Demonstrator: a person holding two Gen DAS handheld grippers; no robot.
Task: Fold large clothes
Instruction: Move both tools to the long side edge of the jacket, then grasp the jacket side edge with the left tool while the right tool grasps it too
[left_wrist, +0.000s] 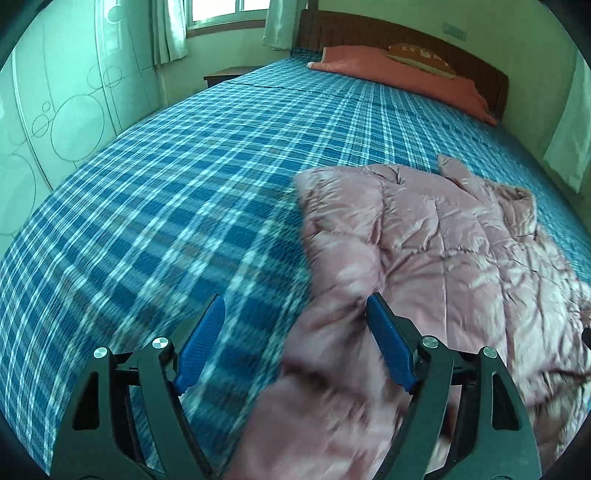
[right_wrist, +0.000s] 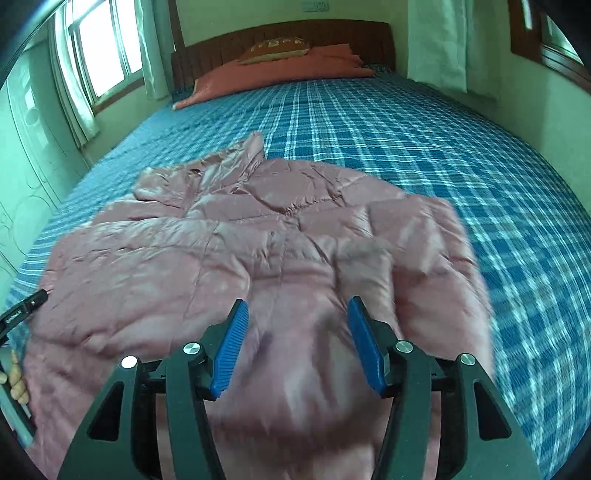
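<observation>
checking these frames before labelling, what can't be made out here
- Pink jacket, near hem: blurred by motion in both wrist views and cut off by the bottom edge behind the hand-held grippers.
- Jacket's front or back, zip, sleeves: creased fabric hides them.
- Left hand-held gripper and right hand-held gripper: open, but whether they touch the fabric is unclear.
- Pillow pattern: too small.

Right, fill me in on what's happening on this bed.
A person is working with a handheld gripper in each hand over a pink puffer jacket spread on the blue plaid bed. The left gripper hangs at the jacket's edge and the right gripper over its middle. Both have their jaws open and hold nothing. The jacket lies rumpled, not neatly folded. A salmon blanket and a pillow sit by the headboard.
</observation>
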